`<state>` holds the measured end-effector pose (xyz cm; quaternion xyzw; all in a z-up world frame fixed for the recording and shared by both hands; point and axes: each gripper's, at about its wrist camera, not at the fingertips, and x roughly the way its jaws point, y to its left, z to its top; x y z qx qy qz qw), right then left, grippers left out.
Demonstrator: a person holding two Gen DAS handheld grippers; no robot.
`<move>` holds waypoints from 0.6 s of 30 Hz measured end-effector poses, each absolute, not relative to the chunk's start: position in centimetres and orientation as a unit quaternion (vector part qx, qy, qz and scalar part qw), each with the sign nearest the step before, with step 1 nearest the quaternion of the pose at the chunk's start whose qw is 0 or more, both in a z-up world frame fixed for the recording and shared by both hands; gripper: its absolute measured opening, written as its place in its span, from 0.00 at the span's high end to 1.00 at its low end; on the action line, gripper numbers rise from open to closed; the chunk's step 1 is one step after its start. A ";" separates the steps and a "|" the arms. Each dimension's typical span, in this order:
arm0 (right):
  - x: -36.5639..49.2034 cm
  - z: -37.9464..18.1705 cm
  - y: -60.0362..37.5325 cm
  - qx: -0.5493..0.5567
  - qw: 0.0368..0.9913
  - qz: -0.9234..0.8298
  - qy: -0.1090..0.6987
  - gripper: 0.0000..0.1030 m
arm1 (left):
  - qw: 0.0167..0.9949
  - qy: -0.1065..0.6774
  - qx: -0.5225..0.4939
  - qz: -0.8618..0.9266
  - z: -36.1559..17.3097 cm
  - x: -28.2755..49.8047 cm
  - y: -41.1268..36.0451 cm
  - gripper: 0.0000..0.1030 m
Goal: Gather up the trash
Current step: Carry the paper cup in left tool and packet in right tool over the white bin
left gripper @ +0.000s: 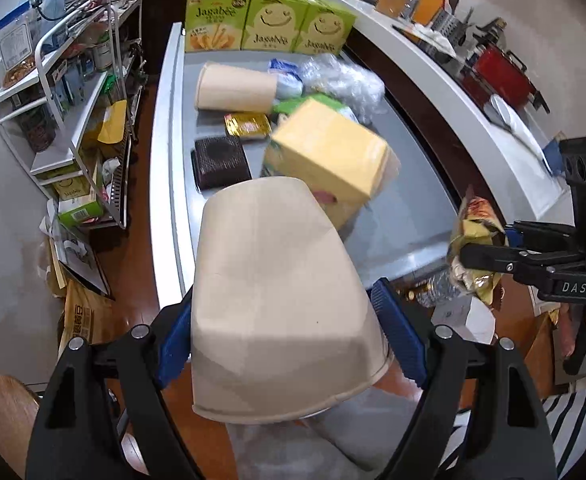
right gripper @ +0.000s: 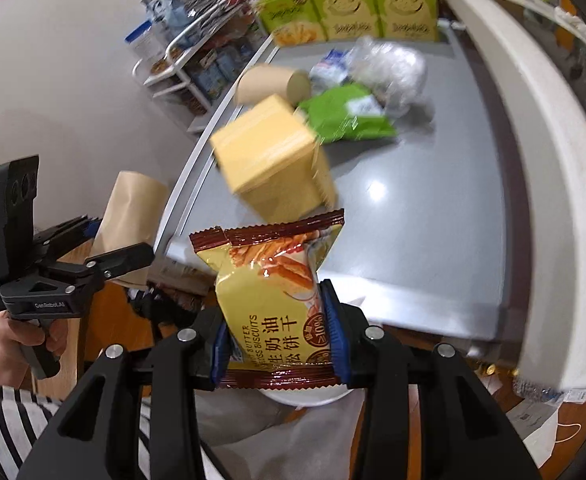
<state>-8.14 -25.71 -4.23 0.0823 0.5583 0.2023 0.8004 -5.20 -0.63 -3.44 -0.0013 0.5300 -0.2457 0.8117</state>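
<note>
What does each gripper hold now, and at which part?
The left gripper holds a paper cup by its sides near the rim. The right gripper holds a biscuit packet by the side edges of its lower half.

Both grippers, left gripper (left gripper: 289,332) and right gripper (right gripper: 279,344), have black plastic linkage arms, silver screw heads and ribbed blue pads (left gripper: 399,336). The bare-skinned hand (right gripper: 13,340) meets black-and-white striped clothing (right gripper: 9,424).

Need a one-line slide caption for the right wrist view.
Right gripper clamps a butter biscuit packet near the grey table; left gripper holds a paper cup alongside.
</note>
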 end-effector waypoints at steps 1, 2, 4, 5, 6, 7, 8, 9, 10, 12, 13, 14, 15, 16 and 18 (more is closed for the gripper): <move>-8.6 -4.6 -25.5 0.082 0.796 0.206 0.563 0.62 | 0.809 0.533 0.001 -0.247 -3.6 -5.6 -0.8 0.19; -8.8 -4.9 -25.4 0.082 0.792 0.210 0.567 0.62 | 0.808 0.535 0.003 -0.248 -3.8 -6.0 -0.8 0.19; -9.4 -5.4 -25.2 0.081 0.786 0.215 0.573 0.62 | 0.804 0.540 0.009 -0.250 -4.2 -6.9 -1.1 0.19; -9.7 -5.8 -25.0 0.080 0.781 0.220 0.579 0.62 | 0.802 0.543 0.013 -0.251 -4.4 -7.3 -1.2 0.19; -10.0 -6.1 -24.9 0.079 0.779 0.221 0.582 0.62 | 0.799 0.547 0.015 -0.251 -4.7 -7.6 -1.3 0.19; -10.1 -6.2 -24.9 0.078 0.777 0.221 0.584 0.62 | 0.796 0.550 0.016 -0.252 -4.9 -7.9 -1.3 0.19; -10.3 -6.6 -24.8 0.079 0.774 0.223 0.588 0.62 | 0.794 0.552 0.018 -0.253 -5.1 -8.2 -1.4 0.19; -10.4 -6.9 -24.7 0.080 0.771 0.224 0.591 0.62 | 0.791 0.556 0.019 -0.253 -5.4 -8.5 -1.5 0.19; -10.5 -7.1 -24.7 0.080 0.770 0.224 0.593 0.62 | 0.788 0.560 0.021 -0.254 -5.8 -8.7 -1.6 0.19; -10.6 -7.7 -24.5 0.076 0.766 0.224 0.598 0.62 | 0.785 0.563 0.028 -0.255 -6.2 -9.2 -1.9 0.19; -10.6 -8.0 -24.4 0.075 0.765 0.223 0.600 0.62 | 0.784 0.565 0.032 -0.256 -6.5 -9.4 -2.0 0.19; -10.6 -8.2 -24.4 0.076 0.763 0.223 0.602 0.62 | 0.783 0.566 0.036 -0.257 -6.7 -9.5 -2.1 0.19; -10.6 -8.5 -24.4 0.077 0.761 0.223 0.604 0.62 | 0.781 0.567 0.040 -0.258 -7.0 -9.7 -2.2 0.19; -10.6 -8.8 -24.4 0.077 0.760 0.221 0.606 0.62 | 0.779 0.570 0.041 -0.258 -7.2 -9.8 -2.2 0.19; -10.6 -9.6 -24.4 0.078 0.756 0.218 0.612 0.62 | 0.776 0.573 0.046 -0.259 -7.8 -10.0 -2.4 0.19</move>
